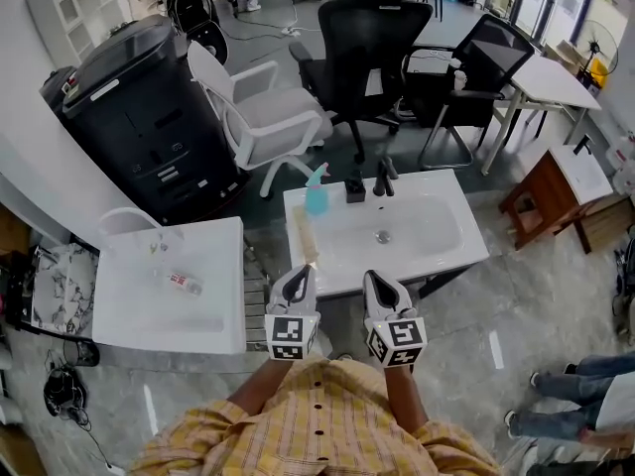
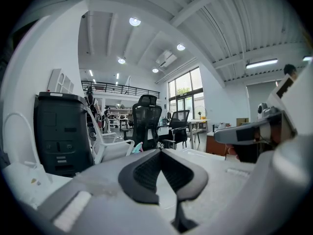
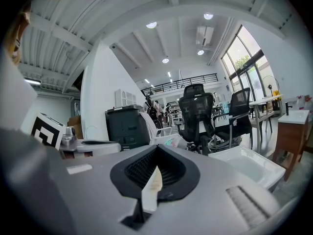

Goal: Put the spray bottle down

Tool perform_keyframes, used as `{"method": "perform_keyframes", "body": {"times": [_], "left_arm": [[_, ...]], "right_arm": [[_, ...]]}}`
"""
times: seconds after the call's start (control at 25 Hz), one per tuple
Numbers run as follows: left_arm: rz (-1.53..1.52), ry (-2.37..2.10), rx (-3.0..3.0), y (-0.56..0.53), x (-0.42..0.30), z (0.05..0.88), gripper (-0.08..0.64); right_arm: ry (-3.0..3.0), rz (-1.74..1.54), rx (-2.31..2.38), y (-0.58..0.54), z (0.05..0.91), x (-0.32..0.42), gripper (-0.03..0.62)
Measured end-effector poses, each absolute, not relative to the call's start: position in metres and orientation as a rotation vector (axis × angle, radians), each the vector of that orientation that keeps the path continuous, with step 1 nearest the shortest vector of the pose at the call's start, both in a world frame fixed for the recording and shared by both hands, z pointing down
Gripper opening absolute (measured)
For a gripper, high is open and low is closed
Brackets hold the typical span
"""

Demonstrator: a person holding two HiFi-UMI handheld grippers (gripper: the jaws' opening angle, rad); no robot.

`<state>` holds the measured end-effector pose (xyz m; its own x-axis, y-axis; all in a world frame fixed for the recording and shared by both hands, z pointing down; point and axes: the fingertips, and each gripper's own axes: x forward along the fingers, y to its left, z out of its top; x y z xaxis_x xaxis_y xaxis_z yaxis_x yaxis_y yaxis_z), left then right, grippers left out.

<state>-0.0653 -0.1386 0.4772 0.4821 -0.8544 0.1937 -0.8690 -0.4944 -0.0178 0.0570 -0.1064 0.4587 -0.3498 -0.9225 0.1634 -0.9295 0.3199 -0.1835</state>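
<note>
A pale blue spray bottle (image 1: 317, 192) stands upright on the back left corner of the white sink (image 1: 437, 249), beside a black faucet (image 1: 385, 178). My left gripper (image 1: 297, 277) and right gripper (image 1: 382, 282) hover side by side at the sink's near edge, well short of the bottle. Both are shut with nothing held. In the left gripper view the shut left gripper (image 2: 161, 152) points toward the bottle's nozzle (image 2: 138, 147), which peeks over the jaws. In the right gripper view the shut right gripper (image 3: 156, 150) shows the bottle (image 3: 170, 141) far ahead.
A beige strip (image 1: 303, 236) lies along the sink's left rim. A second white basin (image 1: 139, 310) with a small bottle (image 1: 185, 283) stands to the left. Behind are a black printer (image 1: 149, 117), a white chair (image 1: 268, 117) and black office chairs (image 1: 372, 48). A wooden cabinet (image 1: 551, 191) stands on the right.
</note>
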Motion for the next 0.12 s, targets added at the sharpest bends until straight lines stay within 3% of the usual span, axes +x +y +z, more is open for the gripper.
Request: {"method": "perform_keyframes", "body": {"times": [0.12], "left_arm": [[0.256,-1.516,2.636,-0.1372,-0.0618,0.4738,0.0]], "right_arm": [[-2.524,0.378,1.782,-0.1051,0.4568,0.0603,-0.002]]}}
